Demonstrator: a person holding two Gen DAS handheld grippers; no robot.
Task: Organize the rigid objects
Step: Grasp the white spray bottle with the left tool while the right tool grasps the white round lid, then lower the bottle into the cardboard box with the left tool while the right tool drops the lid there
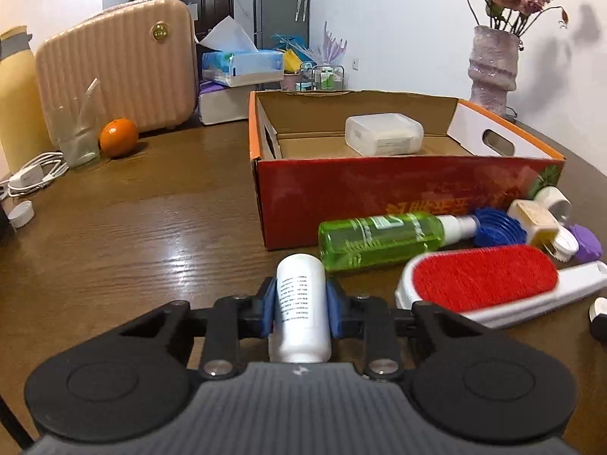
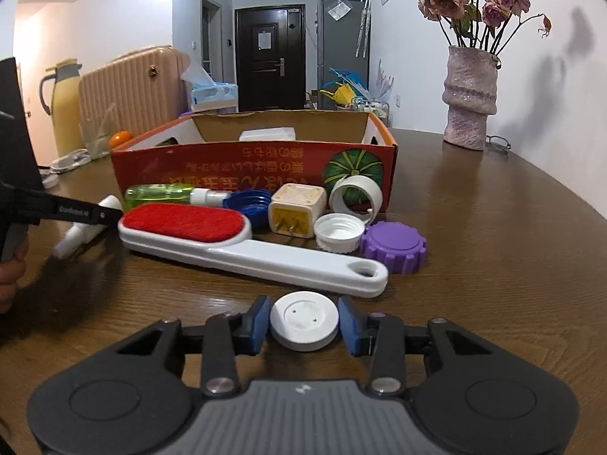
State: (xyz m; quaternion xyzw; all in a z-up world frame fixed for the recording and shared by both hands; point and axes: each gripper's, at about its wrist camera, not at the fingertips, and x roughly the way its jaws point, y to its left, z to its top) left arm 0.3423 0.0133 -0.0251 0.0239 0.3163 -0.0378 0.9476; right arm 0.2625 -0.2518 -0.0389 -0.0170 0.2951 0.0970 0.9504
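My left gripper (image 1: 300,305) is shut on a white bottle (image 1: 300,303), held just above the table in front of the red cardboard box (image 1: 379,193). The bottle (image 2: 81,233) and left gripper (image 2: 110,214) also show at the left of the right wrist view. My right gripper (image 2: 304,326) has its pads on either side of a white round disc (image 2: 304,322) on the table, close to it with slight gaps. A red lint brush with a white handle (image 2: 242,246) lies just beyond. A white plastic container (image 1: 383,132) sits inside the box.
In front of the box (image 2: 265,167) lie a green spray bottle (image 1: 379,237), blue lid (image 2: 248,204), plug adapter (image 2: 296,210), white cap (image 2: 337,233), purple lid (image 2: 392,246) and tape roll (image 2: 356,193). An orange (image 1: 118,137), suitcase (image 1: 114,76) and vase (image 2: 470,98) stand further back.
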